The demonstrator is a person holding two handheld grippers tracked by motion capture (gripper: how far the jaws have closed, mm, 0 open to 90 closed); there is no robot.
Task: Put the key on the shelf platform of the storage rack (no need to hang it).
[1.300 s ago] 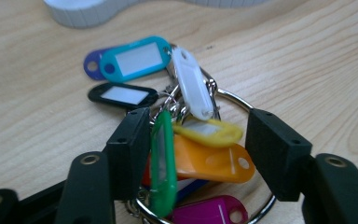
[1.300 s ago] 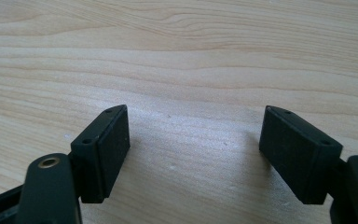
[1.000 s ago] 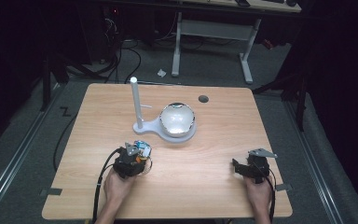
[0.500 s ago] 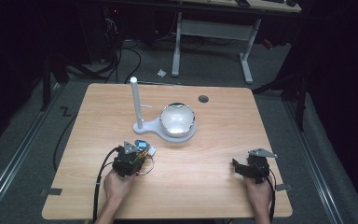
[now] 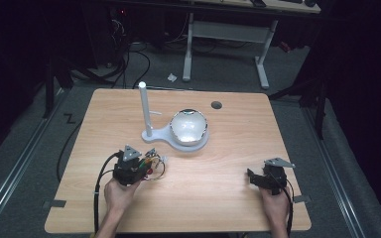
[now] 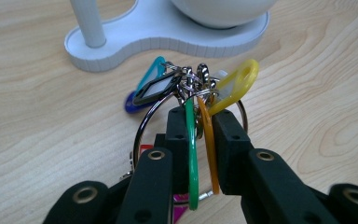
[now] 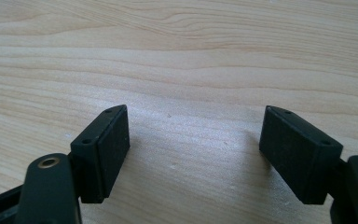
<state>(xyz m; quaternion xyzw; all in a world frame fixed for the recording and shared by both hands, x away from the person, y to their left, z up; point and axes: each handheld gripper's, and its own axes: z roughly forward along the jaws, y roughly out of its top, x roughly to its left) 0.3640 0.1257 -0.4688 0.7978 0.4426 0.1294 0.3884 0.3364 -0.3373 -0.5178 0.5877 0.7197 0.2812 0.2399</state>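
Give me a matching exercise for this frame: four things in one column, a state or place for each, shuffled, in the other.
Things:
1. left gripper
2. right gripper
3. white stand
4. key bunch

States or places:
A. jaws open over bare wood
B. clamped between black jaws
C. mid-table, bearing a post and a dome
D. shut on tags and rings

Pairs: 1-D, 2-A, 3-C, 4-B

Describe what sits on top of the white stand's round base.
A shiny dome-shaped bowl covers the white stand's round end, its rim showing around it. Whatever lies beneath the bowl is hidden.
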